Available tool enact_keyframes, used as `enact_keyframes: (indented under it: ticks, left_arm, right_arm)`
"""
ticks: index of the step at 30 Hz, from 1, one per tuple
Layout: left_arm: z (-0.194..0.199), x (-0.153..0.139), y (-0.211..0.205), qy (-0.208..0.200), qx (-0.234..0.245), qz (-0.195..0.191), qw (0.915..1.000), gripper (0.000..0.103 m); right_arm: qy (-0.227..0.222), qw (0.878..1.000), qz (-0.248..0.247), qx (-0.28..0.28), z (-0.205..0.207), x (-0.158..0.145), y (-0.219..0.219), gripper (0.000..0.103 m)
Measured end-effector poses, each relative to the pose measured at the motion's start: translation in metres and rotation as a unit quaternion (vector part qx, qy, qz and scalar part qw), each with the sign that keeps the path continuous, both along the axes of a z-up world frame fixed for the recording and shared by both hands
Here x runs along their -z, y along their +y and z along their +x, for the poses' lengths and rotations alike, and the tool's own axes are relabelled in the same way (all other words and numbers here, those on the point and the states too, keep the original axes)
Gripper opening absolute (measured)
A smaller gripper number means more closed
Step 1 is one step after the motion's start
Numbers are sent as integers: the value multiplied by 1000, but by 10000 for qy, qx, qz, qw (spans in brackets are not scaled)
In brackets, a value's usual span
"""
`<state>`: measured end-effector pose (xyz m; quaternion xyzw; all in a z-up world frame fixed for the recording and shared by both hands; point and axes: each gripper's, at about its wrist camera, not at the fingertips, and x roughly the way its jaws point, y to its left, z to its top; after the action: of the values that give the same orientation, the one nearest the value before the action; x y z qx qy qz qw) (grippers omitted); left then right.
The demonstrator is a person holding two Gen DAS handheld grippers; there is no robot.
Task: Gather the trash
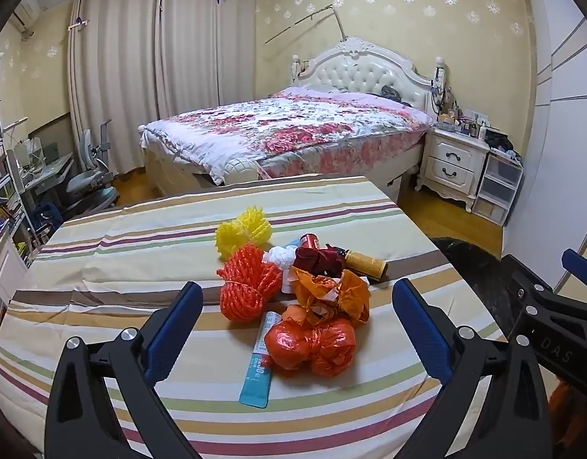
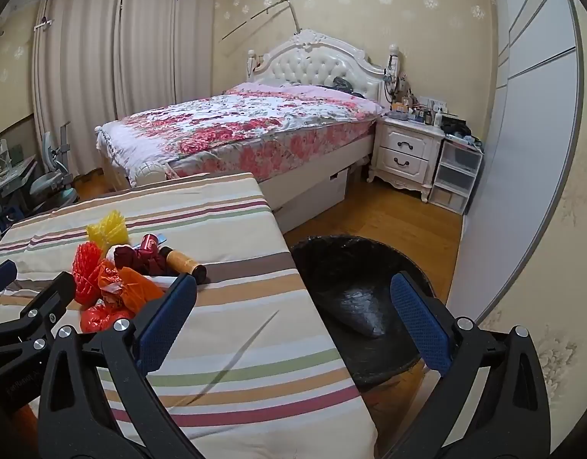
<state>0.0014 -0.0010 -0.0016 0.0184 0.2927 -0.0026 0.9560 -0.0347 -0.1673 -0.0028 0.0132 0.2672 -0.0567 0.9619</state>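
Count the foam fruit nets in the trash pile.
2. The yellow net sits at the pile's far edge; the orange net lies right in front of it, on the pile's left side. More could be hidden under the crumpled bags.

Floral bed [image 1: 293, 130] against yellow wallpaper [image 1: 389, 19]

"DAS" on right gripper [image 1: 553, 348] body; tube print illegible.
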Motion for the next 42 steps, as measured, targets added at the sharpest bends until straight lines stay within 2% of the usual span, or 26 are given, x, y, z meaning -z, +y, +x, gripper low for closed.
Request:
enact_keyframes:
  ticks: [2,3,15,42]
  left_arm:
    - [7,0,1,77,-38,-22,10000,97]
    - [1,1,4,-67,-23,-79,9999,97]
    - [-3,2,6,-72,-54,-99,9999,97]
    - [-5,9,3,39,-91,-75,9999,97]
  right_arm:
    - [15,10000,3,-2,0,0,0,99]
    - [22,10000,17,-6,0,0,0,99]
    - [75,10000,25,-2,-1,1,0,99]
    - [180,9998,77,15,-2,8,-4,99]
